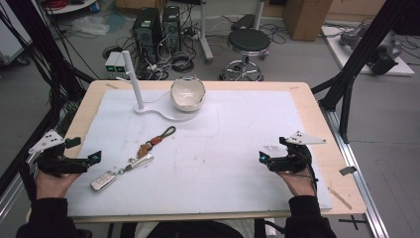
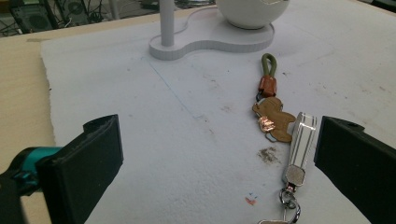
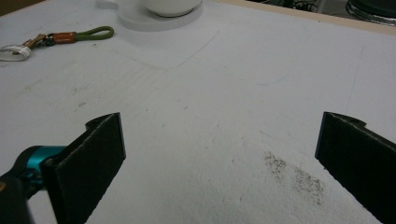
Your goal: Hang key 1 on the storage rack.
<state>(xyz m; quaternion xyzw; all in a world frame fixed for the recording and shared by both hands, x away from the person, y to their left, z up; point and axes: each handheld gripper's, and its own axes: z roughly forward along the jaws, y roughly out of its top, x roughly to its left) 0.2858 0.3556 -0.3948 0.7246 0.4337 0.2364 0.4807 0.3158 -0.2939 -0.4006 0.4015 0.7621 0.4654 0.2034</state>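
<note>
The car key (image 2: 275, 221) is cut off, seemingly, by the lower edge.

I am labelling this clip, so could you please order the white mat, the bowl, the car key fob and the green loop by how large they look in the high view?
1. white mat
2. bowl
3. car key fob and green loop: too alike to rank, both small; the fob also lies nearer the camera.

Wooden table (image 1: 317, 106), white mat (image 1: 237, 144) on it; keys (image 1: 131, 161) and white stand (image 1: 166, 113) lie on mat.
</note>
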